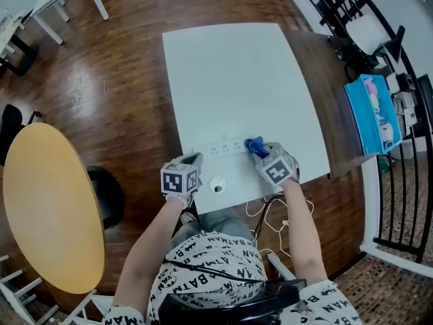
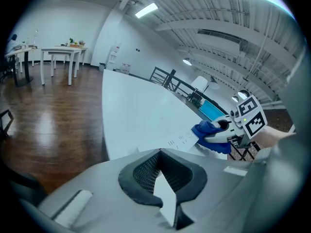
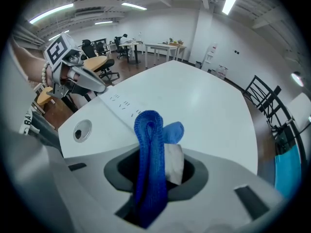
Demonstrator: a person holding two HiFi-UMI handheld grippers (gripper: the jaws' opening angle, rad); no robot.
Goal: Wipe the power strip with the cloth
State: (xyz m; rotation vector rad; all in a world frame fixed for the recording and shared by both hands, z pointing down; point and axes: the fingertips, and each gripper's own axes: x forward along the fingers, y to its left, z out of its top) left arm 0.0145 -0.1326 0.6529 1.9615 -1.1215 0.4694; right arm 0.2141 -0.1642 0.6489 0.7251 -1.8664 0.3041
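Wiping apparently just starting, judging by positions.
- Pinching a folded blue cloth [image 3: 150,164] tight between the fingers of right gripper [image 1: 261,152], and setting it against the 3 o'clock end of strip [image 1: 220,149].
- Steadying the 9 o'clock end with left gripper [image 2: 163,178], fingers narrowed on something white, seemingly the strip itself.
- Finding strip lying crosswise on tabletop [image 1: 237,80] near its 6 o'clock edge, just beyond a round grommet [image 1: 216,185].
- Leaving, by estimate, most of the socket face toward 9 o'clock yet to cover.
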